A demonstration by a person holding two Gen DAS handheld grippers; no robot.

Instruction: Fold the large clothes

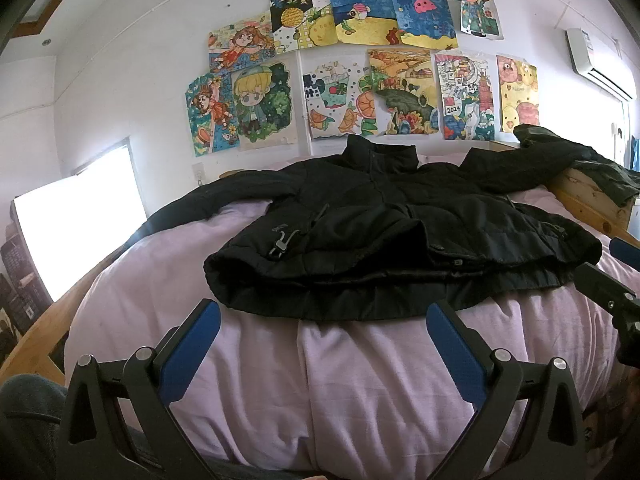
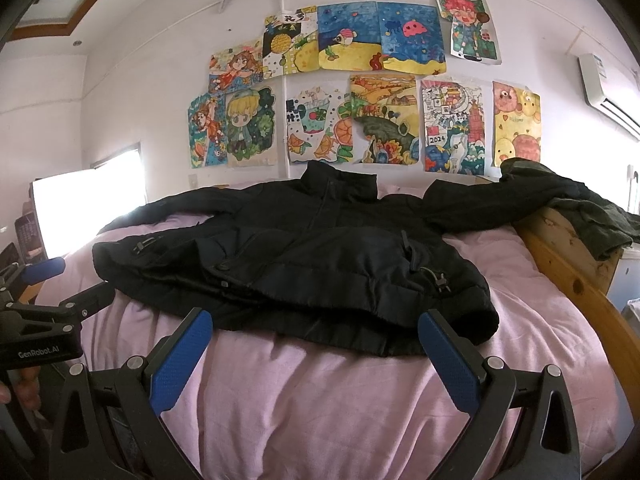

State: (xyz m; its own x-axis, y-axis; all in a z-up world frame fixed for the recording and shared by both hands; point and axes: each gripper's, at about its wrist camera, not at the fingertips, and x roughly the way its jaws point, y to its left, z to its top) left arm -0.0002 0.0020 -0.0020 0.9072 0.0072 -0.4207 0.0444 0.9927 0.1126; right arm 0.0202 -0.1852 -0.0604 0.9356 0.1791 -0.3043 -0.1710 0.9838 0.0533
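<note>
Black jacket [image 1: 400,232] flat | right sleeve over bed rail [image 2: 568,248]

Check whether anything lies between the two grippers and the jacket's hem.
Nothing visible: only bare pink bedsheet separates the open left gripper and open right gripper from the black jacket hem.

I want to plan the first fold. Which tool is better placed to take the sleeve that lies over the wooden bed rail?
Probably the right tool. That sleeve lies on its side of the black jacket, over the wooden rail. The left tool would need to cross the whole jacket. Both tools are open and hold nothing.
</note>
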